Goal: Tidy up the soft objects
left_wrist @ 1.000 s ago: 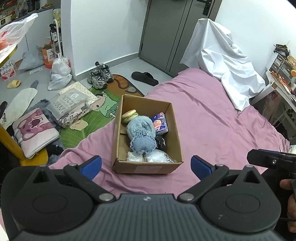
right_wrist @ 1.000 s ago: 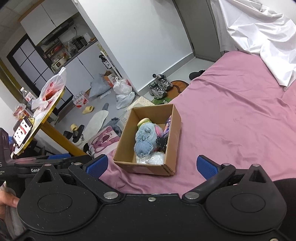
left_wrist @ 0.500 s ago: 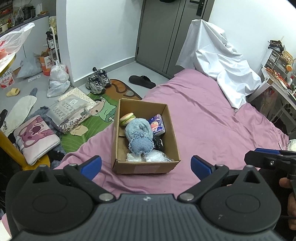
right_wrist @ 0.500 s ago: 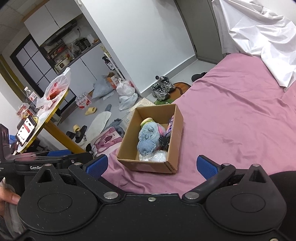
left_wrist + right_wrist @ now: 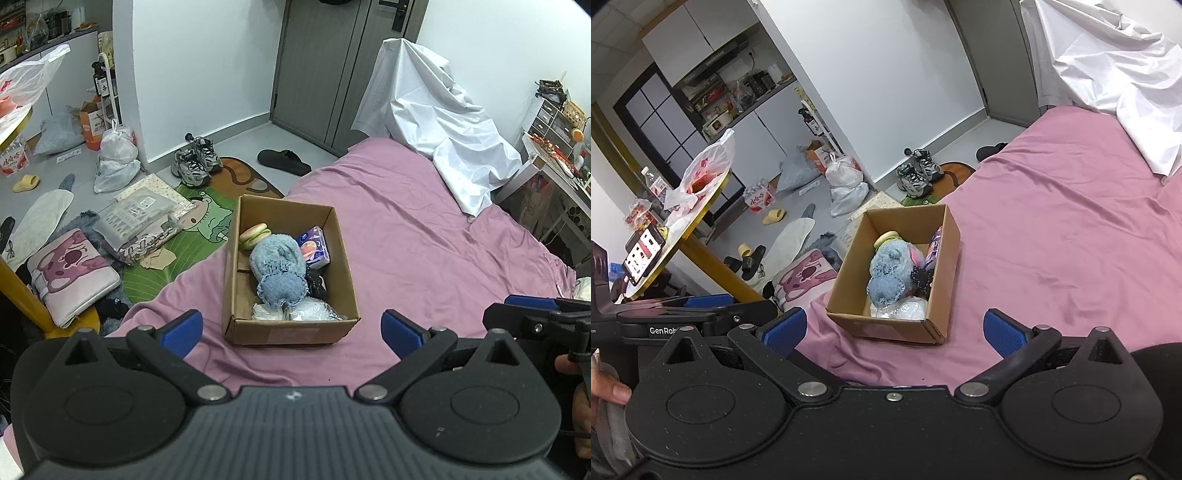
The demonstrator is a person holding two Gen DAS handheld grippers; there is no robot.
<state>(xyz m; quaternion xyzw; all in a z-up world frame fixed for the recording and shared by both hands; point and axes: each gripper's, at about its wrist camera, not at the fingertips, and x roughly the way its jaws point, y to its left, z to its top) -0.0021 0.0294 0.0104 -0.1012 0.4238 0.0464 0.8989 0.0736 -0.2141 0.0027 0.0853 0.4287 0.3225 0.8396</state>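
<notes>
While both grippers hang over the near edge of the bed, nothing sits between their fingers. Left of the bed, on the floor: pink cushion (image 5: 70, 275), green mat (image 5: 192, 240), pair of sneakers (image 5: 195, 162). Left gripper (image 5: 291, 326): blue pads spread wide, released, empty, above the pink sheet (image 5: 424, 236). Centre: cardboard box (image 5: 291, 330) resting on the sheet near the bed's left edge, just beyond both grippers. Inside it, fluffy blue toy (image 5: 279, 269) in the middle, burger toy (image 5: 254, 235) at the far left corner, tissue pack (image 5: 314, 246) against the right wall, white plastic bags (image 5: 295, 312) at the near wall. Right gripper (image 5: 894, 328): likewise spread apart, holding nothing. Far right: white cloth (image 5: 439, 122) draped at the bed's far end.
</notes>
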